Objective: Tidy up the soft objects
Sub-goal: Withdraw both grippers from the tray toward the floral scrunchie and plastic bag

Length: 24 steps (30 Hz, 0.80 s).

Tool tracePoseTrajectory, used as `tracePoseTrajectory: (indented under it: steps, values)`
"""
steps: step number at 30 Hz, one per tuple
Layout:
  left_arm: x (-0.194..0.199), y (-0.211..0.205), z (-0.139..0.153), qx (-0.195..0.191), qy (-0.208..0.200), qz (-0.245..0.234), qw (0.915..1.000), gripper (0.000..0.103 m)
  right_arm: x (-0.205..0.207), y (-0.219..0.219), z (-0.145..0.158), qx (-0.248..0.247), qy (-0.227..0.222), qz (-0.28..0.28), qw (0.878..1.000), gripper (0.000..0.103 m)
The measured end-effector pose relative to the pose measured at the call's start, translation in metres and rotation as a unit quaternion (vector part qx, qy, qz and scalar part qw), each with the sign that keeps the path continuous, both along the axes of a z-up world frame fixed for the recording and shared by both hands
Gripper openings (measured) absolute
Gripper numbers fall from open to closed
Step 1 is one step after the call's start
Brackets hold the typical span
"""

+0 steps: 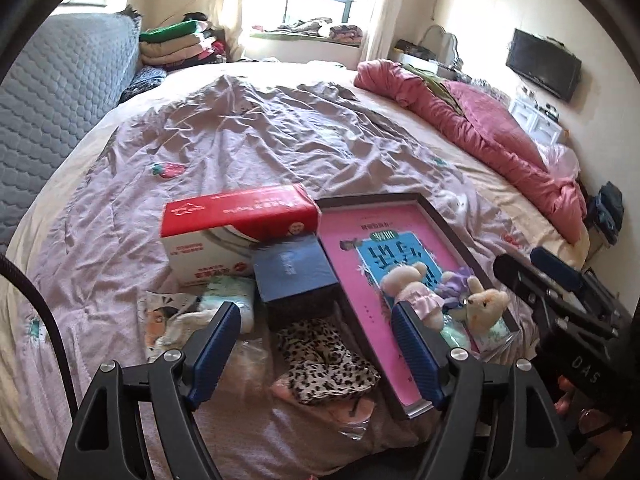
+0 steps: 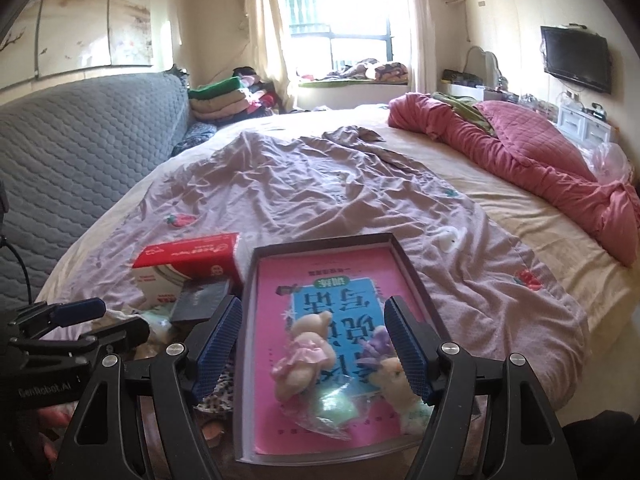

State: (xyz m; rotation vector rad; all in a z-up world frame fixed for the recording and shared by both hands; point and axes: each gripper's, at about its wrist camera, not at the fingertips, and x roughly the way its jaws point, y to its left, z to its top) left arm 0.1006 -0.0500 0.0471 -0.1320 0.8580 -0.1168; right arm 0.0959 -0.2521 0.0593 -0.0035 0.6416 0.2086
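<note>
The right tool (image 2: 314,346) hangs over the near end of the tray (image 2: 416,276), its jaws wide apart and empty. Between them, lower down, lie the pink-dressed plush bear (image 2: 302,356) and, close against the right finger, the cream plush rabbit (image 2: 394,378) with a purple soft toy (image 2: 380,338) just behind it. The left tool (image 1: 316,344) is likewise wide open with nothing in it, above the leopard-print cloth (image 1: 320,364) on the bed (image 1: 280,128).

The plush toys lie packed together on a slick pink book (image 2: 320,280) and a crinkled plastic bag (image 2: 332,412). Closing on one could pinch its neighbour or the bag and drag both along. A shallow bite on a dress frill would likely slip.

The leopard-print cloth sits against the tray's edge and the dark blue box (image 1: 292,276), beside the red-and-white carton (image 1: 236,232). A careless lift may snag them, or tip the tray on the soft, rumpled bedding.
</note>
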Motion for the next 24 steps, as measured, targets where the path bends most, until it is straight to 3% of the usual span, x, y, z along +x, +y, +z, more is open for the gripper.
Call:
tracePoseTrajectory:
  steps: [5, 11, 24]
  values:
    - [0.000, 0.031, 0.008, 0.012, -0.001, 0.045, 0.9989, 0.077, -0.002, 0.015, 0.004, -0.003, -0.001, 0.012, 1.000, 0.075]
    - [-0.001, 0.068, 0.013, -0.005, -0.001, 0.074, 0.9973, 0.077, -0.005, 0.029, 0.004, -0.005, 0.000, 0.026, 1.000, 0.075]
    - [-0.003, 0.127, 0.003, 0.007, 0.023, 0.124, 0.9920, 0.077, -0.009, 0.072, -0.005, -0.011, 0.017, 0.078, 0.997, 0.075]
